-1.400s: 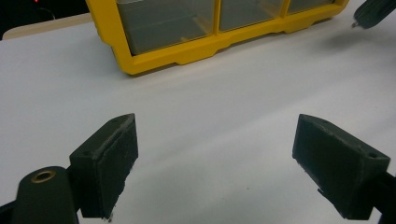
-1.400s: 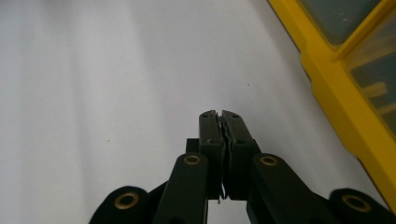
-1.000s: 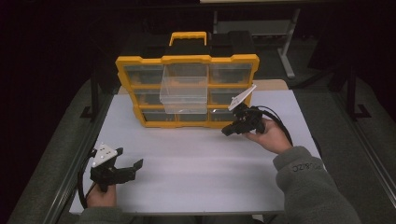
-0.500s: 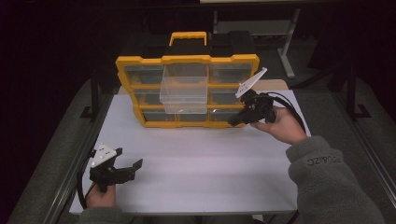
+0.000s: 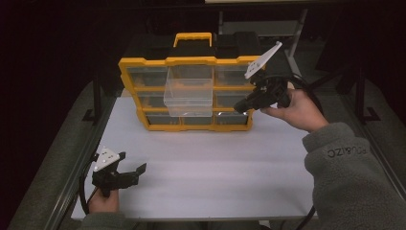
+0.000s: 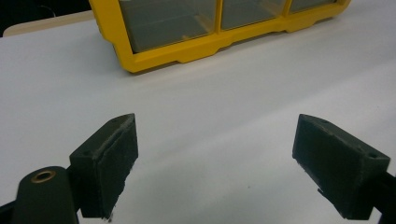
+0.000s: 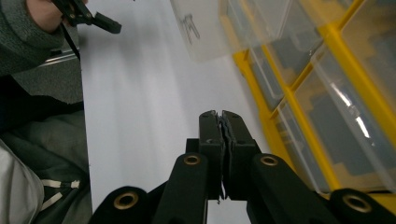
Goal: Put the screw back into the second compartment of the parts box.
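A yellow organizer [image 5: 143, 62] with clear drawers stands at the back of the white table [image 5: 210, 163]; its frame [image 6: 187, 44] shows in the left gripper view, its drawers [image 7: 336, 107] in the right gripper view. The middle clear drawer [image 5: 189, 93] sticks out toward me, also seen as a clear box [image 7: 219, 28]. My right gripper [image 5: 239, 109] is shut with nothing between its jaws, raised in front of the organizer's right drawers; its closed pads [image 7: 221, 122] press together. My left gripper [image 5: 134, 175] rests open near the front left table edge, jaws wide apart [image 6: 215, 154] over bare table.
A black case [image 5: 239, 43] sits behind the organizer. Dark frame rails [image 5: 95, 96] run along the table's left and right sides. The person's grey sleeve [image 5: 354, 177] covers the front right corner.
My right gripper has risen from the table beside the organizer's bottom right drawer to the level of its upper right drawers. The left gripper has stayed put.
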`<state>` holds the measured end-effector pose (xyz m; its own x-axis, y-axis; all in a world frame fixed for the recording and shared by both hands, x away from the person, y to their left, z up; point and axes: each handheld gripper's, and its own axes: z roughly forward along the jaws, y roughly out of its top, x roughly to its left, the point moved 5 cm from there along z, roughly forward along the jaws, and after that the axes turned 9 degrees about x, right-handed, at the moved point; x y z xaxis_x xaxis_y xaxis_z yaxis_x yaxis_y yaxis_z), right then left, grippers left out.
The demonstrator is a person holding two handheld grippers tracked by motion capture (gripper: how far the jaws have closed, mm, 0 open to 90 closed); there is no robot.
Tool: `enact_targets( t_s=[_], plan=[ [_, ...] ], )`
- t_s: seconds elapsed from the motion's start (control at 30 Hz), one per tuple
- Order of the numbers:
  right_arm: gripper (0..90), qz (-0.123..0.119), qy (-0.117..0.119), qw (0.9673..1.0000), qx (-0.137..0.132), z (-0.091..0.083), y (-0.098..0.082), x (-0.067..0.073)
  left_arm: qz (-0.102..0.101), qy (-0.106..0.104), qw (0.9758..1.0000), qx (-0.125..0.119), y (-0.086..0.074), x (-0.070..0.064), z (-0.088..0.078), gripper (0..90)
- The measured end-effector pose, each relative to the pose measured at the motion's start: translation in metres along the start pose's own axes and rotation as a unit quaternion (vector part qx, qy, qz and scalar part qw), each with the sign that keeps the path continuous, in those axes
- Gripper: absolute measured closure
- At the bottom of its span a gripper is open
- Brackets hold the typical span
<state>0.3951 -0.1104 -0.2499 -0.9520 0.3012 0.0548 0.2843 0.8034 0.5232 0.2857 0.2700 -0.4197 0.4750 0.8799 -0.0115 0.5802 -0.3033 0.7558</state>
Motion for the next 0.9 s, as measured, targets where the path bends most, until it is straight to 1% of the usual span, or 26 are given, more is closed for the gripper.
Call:
enact_targets(
  t_s=[0.07,0.1,0.17,0.2,0.23,0.3,0.33,0.37,0.4,0.47,0.53,0.6,0.63,0.67,0.73,0.77,0.83,0.9],
  plan=[
    [86.8,-0.002,0.0,1.0,-0.002,-0.008,0.006,0.001,0.0,0.0,1.0,-0.001,0.0,0.0,0.0,13.9],
    [86.8,-0.003,0.0,1.0,-0.004,-0.011,0.009,0.001,0.0,-0.001,1.0,0.002,0.0,0.0,0.0,13.9],
    [86.8,-0.001,0.002,1.0,-0.004,-0.019,0.015,0.002,-0.002,-0.001,1.0,-0.002,0.0,-0.001,0.001,13.9],
    [86.8,-0.006,-0.001,1.0,-0.006,-0.022,0.018,0.001,0.0,-0.001,1.0,0.002,0.0,-0.001,0.001,13.9],
    [86.8,-0.005,-0.001,1.0,-0.004,-0.025,0.021,0.002,-0.001,-0.001,1.0,0.006,0.0,-0.001,0.0,13.9],
    [86.7,-0.008,-0.003,1.0,-0.004,-0.032,0.03,0.003,-0.002,-0.001,1.0,0.001,0.0,-0.001,0.001,13.9],
    [86.7,-0.014,-0.005,0.9999,-0.004,-0.034,0.033,0.002,-0.002,-0.001,1.0,-0.002,0.001,0.0,0.001,13.9],
    [86.7,-0.015,-0.006,0.9999,-0.006,-0.036,0.037,0.002,-0.006,-0.003,1.0,-0.001,0.0,-0.001,0.001,13.9],
    [86.7,-0.015,-0.006,0.9998,-0.007,-0.039,0.041,0.003,-0.005,-0.002,1.0,0.008,0.0,-0.001,0.0,13.9],
    [86.7,-0.023,-0.011,0.9996,-0.008,-0.043,0.049,0.003,-0.003,-0.002,1.0,0.004,0.0,-0.001,0.001,13.9],
    [86.7,-0.025,-0.009,0.9996,-0.008,-0.046,0.06,0.005,0.0,-0.001,1.0,0.005,0.001,0.0,0.0,13.9],
    [86.7,-0.03,-0.009,0.9995,-0.008,-0.047,0.068,0.006,0.001,-0.001,1.0,0.007,0.0,0.0,0.001,13.9],
    [86.7,-0.034,-0.01,0.9993,-0.007,-0.047,0.073,0.007,0.01,0.001,0.9998,0.018,-0.001,0.001,-0.001,13.9],
    [86.7,-0.034,-0.009,0.9994,-0.006,-0.047,0.08,0.008,0.01,0.001,0.9998,0.017,-0.001,0.002,0.0,13.9],
    [86.6,-0.04,-0.008,0.9992,-0.006,-0.044,0.089,0.01,0.007,0.001,1.0,0.006,0.0,0.002,0.0,13.9],
    [86.7,-0.046,-0.01,0.9989,-0.005,-0.042,0.095,0.011,-0.003,-0.002,1.0,-0.001,0.001,0.0,0.0,13.9],
    [86.6,-0.057,-0.013,0.9983,0.003,-0.035,0.104,0.013,-0.003,-0.002,1.0,-0.001,0.001,0.0,0.0,13.9],
    [86.7,-0.063,-0.01,0.9979,0.007,-0.028,0.113,0.015,-0.003,-0.002,1.0,-0.001,0.001,0.0,0.001,13.9]
  ],
)
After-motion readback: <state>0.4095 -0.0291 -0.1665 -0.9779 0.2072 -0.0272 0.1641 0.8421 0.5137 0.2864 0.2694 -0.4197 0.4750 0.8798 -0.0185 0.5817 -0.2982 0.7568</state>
